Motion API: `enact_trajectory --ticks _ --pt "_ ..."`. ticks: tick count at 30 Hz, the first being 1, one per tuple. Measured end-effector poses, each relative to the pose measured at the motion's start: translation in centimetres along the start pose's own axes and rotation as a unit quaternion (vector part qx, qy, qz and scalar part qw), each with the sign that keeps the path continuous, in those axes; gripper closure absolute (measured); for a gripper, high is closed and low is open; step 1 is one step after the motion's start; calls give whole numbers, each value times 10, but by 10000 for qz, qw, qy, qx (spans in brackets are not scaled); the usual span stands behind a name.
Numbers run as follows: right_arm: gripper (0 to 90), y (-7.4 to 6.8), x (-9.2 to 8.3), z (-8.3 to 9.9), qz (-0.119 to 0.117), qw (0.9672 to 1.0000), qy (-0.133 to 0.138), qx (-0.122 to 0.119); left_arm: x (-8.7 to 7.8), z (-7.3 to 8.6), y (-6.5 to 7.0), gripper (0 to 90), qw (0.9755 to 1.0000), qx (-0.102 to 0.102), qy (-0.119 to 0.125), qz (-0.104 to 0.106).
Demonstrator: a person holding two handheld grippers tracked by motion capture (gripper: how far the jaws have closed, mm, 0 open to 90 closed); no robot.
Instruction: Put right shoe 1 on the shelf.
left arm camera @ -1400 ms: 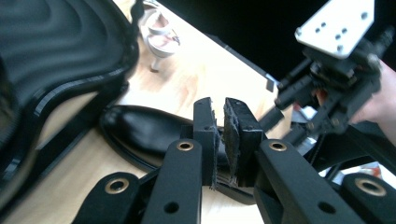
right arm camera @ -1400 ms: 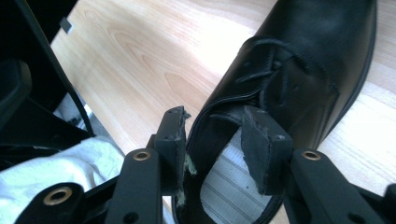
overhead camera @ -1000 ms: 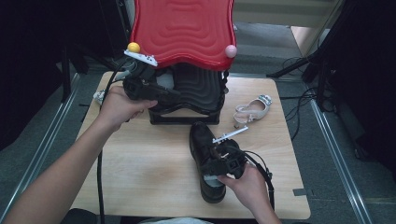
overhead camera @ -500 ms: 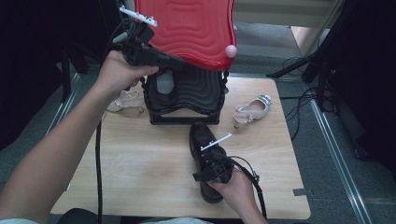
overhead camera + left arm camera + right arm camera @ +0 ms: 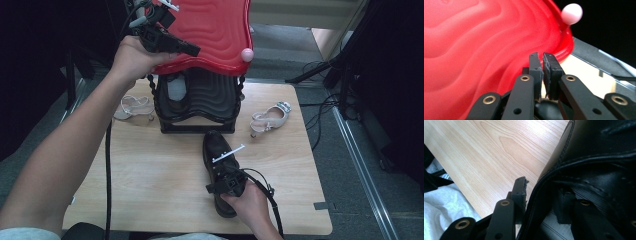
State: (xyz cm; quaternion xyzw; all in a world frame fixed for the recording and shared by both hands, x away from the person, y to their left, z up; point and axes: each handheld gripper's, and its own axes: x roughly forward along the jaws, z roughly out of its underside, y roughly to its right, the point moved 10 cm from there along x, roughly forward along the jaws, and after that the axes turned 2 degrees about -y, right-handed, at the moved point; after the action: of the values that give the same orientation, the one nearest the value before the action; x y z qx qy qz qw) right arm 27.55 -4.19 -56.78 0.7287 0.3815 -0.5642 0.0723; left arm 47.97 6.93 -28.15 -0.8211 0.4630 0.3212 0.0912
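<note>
Left gripper: my jaws are pinched on the edge of the glossy red wavy plastic lid, having just closed a little further; in the left gripper view the lid's rim sits in the narrow slit between my pads, and the lid is lifted up.
Pink ball knob: on the lid's right corner.
Black ribbed box: stands at the far side of the light wooden table, under the raised lid, a pale thing inside that I cannot make out.
Right gripper: my jaws straddle the collar of the black leather shoe, one inside, one outside, and have just been closing on it; whether the pads press yet, I cannot tell.
Black shoe: on the table just in front of the box, toe toward it.
White sandal: on the table right of the box.
Second pale sandal: left of the box.
</note>
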Motion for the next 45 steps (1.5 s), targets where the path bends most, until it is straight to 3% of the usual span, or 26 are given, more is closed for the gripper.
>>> enact_trajectory --ticks 2,5,11,23,26,31,36,40,45 --pt "711 1 0 0 9 10000 -7 -69 2 0 -1 856 10000 -10 -21 -60" --pt "761 3 -1 2 -184 9997 -68 -115 7 -1 -5 855 9999 -55 -24 -134" --pt "823 6 -7 3 -115 9998 -111 -153 9 1 -9 852 9998 -114 -63 -134" --pt "876 29 -57 5 -292 9987 354 223 10 1 -7 863 9999 -95 -94 -69" --pt "878 31 -64 5 -392 9980 420 256 10 1 -12 900 9996 -107 -125 -217" --pt "877 26 -75 1 -651 9962 512 268 11 4 -17 900 9993 -184 -140 -291" --pt "877 19 -85 -3 -673 9959 571 181 11 4 -17 900 9993 -188 -141 -297" --pt "876 7 -103 -8 -601 9960 654 -106 11 4 -17 900 9992 -208 -131 -316" --pt "875 -5 -121 -16 -627 9954 668 -295 11 4 -17 900 9990 -216 -165 -346"
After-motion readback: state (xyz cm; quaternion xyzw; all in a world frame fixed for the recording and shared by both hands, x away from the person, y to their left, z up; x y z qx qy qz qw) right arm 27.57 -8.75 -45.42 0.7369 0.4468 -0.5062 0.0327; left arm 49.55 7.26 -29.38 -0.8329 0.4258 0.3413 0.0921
